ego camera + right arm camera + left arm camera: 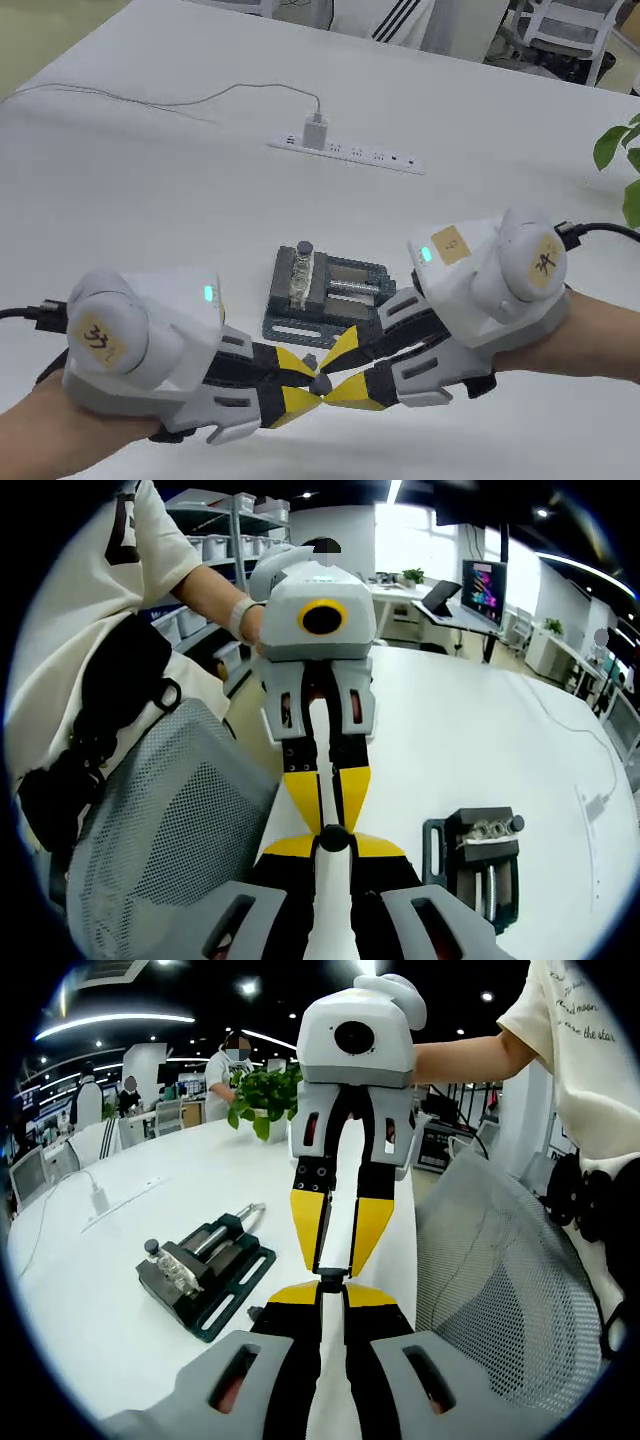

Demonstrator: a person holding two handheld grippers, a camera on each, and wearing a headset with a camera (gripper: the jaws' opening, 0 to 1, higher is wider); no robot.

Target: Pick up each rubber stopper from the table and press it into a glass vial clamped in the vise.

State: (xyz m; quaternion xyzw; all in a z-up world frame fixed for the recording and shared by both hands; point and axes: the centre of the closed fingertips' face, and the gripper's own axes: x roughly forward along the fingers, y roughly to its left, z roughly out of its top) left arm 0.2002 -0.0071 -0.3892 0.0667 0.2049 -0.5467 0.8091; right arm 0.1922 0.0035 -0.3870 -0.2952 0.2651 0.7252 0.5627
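Observation:
A black vise stands on the white table, clamping an upright glass vial with a dark stopper in its mouth. In front of it my left gripper and right gripper point at each other, tip to tip. A small black rubber stopper sits where the two pairs of yellow fingertips meet, and both pairs close on it. Another small dark stopper lies on the table just in front of the vise, which also appears in the right gripper view.
A white power strip with a plugged charger and cable lies beyond the vise. Plant leaves reach in at the right edge. A grey mesh chair stands by the near table edge beside the person.

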